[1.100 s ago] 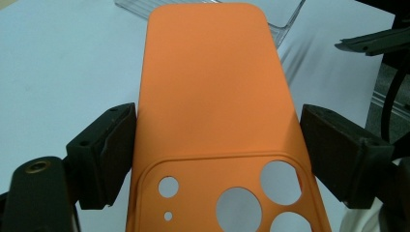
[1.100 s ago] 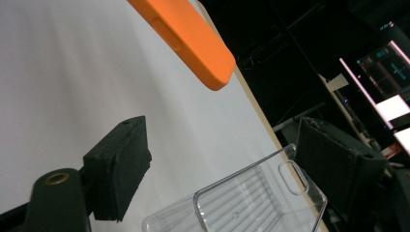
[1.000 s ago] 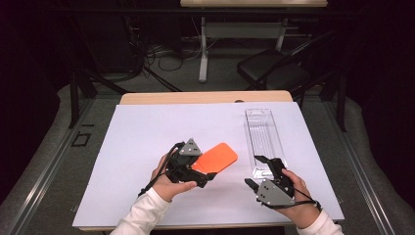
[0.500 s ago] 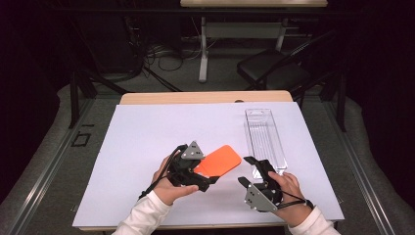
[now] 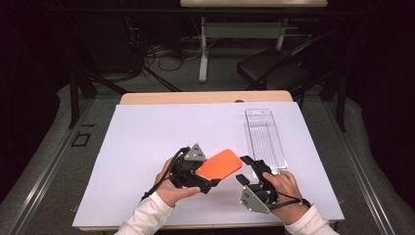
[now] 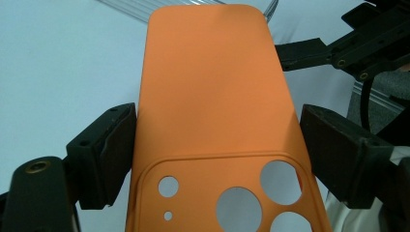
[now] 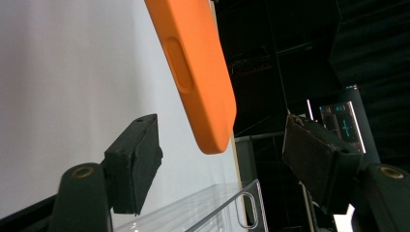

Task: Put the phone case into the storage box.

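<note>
White table cover [image 5: 147, 147] is lying under everything; left gripper [image 5: 208, 177] is clamping the orange phone case [image 5: 221, 165], while right gripper [image 5: 247, 169], jaws apart and just closing, is hovering beside it.

phone case [image 6: 212, 96]: matt orange silicone, smooth | tray [image 5: 265, 139]: clear glossy plastic | table cover [image 5: 147, 142]: matt white

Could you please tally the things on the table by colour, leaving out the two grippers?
Orange: 1, the phone case, held off the surface by the left gripper
Clear: 1, the plastic tray
White: 1, the sheet covering the table
Total: 3
</note>
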`<state>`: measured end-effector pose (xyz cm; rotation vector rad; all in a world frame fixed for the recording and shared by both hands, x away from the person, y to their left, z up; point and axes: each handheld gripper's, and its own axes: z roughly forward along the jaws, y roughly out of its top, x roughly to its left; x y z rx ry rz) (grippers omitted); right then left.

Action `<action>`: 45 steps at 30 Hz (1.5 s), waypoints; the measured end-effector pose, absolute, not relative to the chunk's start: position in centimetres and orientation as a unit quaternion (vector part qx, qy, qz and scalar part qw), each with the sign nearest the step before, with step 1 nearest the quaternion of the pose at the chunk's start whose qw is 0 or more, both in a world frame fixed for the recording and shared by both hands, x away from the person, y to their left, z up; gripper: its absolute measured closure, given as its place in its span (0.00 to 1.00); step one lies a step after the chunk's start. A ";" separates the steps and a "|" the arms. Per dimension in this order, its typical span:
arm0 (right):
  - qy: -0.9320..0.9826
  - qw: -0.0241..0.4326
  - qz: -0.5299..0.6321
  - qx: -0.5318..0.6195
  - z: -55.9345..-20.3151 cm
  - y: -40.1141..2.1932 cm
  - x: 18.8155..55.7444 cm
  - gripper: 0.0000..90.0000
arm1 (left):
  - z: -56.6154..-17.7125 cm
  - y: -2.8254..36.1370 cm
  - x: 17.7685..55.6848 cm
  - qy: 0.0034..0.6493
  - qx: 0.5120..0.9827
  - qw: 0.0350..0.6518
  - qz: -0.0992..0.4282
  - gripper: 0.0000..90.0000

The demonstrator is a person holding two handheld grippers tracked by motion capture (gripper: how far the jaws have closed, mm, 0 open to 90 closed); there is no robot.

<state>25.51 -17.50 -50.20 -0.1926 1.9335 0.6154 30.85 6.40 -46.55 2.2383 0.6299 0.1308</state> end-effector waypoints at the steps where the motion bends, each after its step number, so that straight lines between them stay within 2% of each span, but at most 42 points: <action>1: 0.804 0.528 0.258 -0.089 -50.3 -17.3 25.7 0.34 | -46.6 6.3 30.8 0.250 0.882 0.396 0.052 0.18; 13: 0.804 0.534 0.229 -0.126 -51.2 -16.2 26.0 0.39 | -46.3 5.9 30.1 0.239 0.885 0.397 0.048 0.18; 32: 0.793 0.557 0.204 -0.137 -52.4 -15.9 25.8 0.42 | -46.8 4.8 29.5 0.224 0.891 0.394 0.030 0.18; 37: 0.791 0.560 0.201 -0.144 -52.7 -15.9 25.6 0.52 | -47.2 4.6 29.5 0.226 0.891 0.393 0.022 0.18; 45: 0.785 0.566 0.186 -0.172 -53.3 -15.7 25.5 0.59 | -47.5 4.6 29.7 0.228 0.891 0.391 0.015 0.18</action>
